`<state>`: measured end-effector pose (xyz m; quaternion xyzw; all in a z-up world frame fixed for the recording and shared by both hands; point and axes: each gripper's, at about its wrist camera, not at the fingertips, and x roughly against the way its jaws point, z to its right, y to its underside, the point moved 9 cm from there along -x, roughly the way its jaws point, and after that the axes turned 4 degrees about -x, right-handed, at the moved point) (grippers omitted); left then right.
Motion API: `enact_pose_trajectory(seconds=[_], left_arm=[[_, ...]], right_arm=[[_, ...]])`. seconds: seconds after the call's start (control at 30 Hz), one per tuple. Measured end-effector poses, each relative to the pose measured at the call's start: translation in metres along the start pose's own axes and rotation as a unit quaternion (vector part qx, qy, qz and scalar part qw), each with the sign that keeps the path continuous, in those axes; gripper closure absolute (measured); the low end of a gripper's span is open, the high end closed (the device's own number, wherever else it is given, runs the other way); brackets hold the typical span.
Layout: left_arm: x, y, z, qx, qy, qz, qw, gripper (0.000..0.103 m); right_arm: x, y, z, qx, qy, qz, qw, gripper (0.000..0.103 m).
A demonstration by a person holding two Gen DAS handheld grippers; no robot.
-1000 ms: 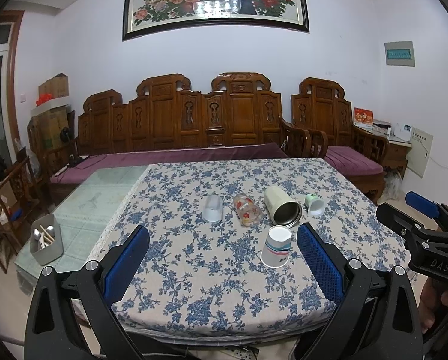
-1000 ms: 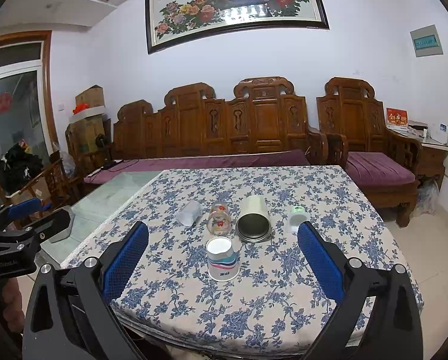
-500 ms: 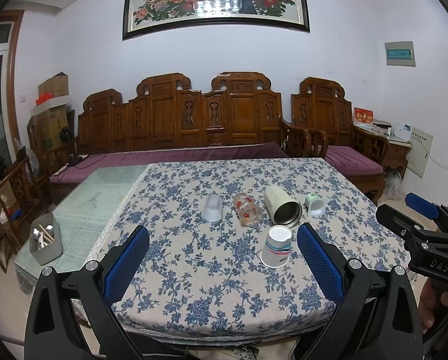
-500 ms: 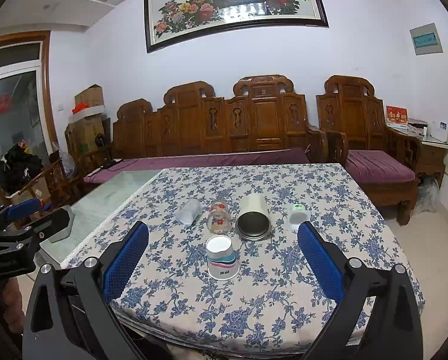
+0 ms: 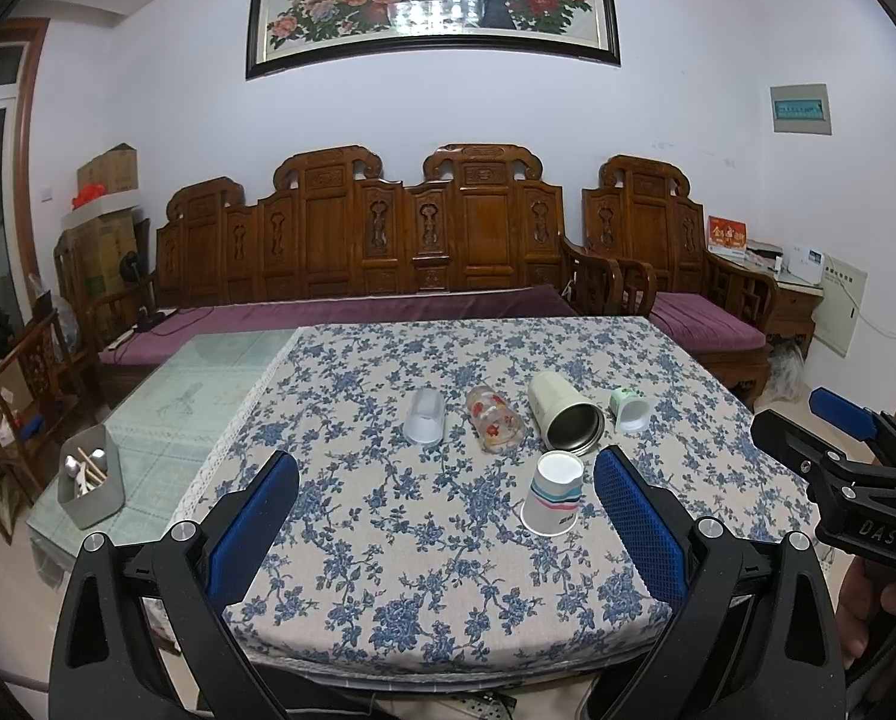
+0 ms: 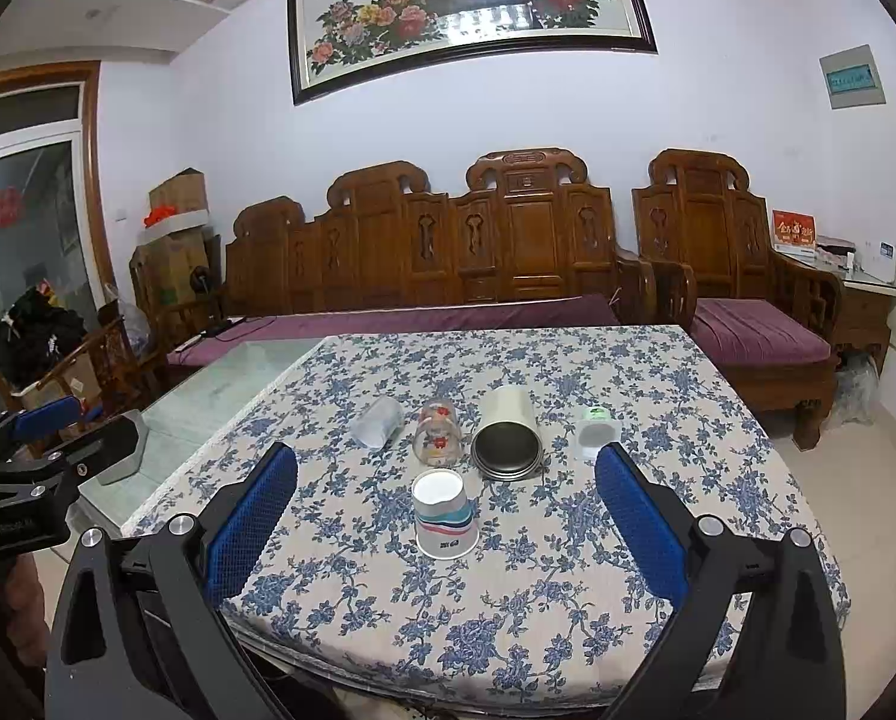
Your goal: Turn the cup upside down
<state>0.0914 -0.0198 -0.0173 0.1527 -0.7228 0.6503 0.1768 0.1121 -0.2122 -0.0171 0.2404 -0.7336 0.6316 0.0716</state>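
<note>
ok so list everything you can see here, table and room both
paper cup: 1, white with teal and pink bands, upside down at the front of the table
steel tumbler: 1, cream outside, dark inside, on its side behind the paper cup
glass cup: 1, clear with red flowers, on its side left of the tumbler
plastic cup: 1, frosted clear, on its side at the left end of the row
small cup: 1, white with green, on its side at the right end
tablecloth: 1, blue floral
grey holder: 1, with utensils, on the bare glass part
wooden bench: 1, carved, purple cushion
armchair: 1, same wood
painting: 1, peacock and flowers
left gripper: blue fingers, open
right gripper: blue fingers, open
</note>
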Motion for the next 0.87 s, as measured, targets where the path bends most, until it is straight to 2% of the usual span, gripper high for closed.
enact_pose_trajectory(seconds=[0.87], left_arm=[[0.001, -0.0035, 0.0024, 0.004, 0.001, 0.004, 1.0, 0.008]], right_arm=[[-0.0006, 0.0018, -0.0008, -0.001, -0.002, 0.0, 1.0, 0.003]])
